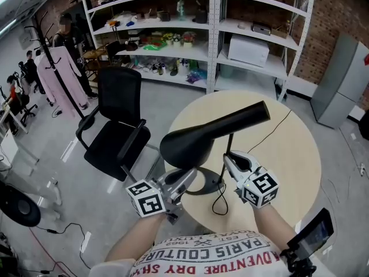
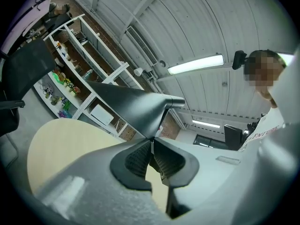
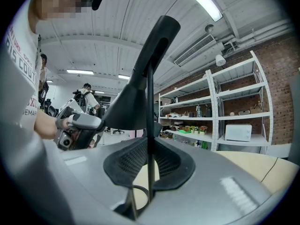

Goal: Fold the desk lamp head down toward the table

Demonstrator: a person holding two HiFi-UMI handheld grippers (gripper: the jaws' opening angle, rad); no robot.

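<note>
Near the table (image 1: 288, 154) edge closest to us, the left gripper (image 2: 151, 142) pinches the lamp head (image 1: 207, 134) at its rim; the right gripper (image 3: 150, 149) clamps the thin stem (image 3: 150, 102) (probably light, slippery, stiff-hinged).

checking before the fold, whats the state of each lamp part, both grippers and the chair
lamp head: raised and tilted, not folded down
lamp stem: upright
lamp base: flat on the round table
cord: slack, trailing across the table
left gripper: shut on the lamp head's edge
right gripper: shut on the lamp stem
office chair: empty, beside the table
</note>
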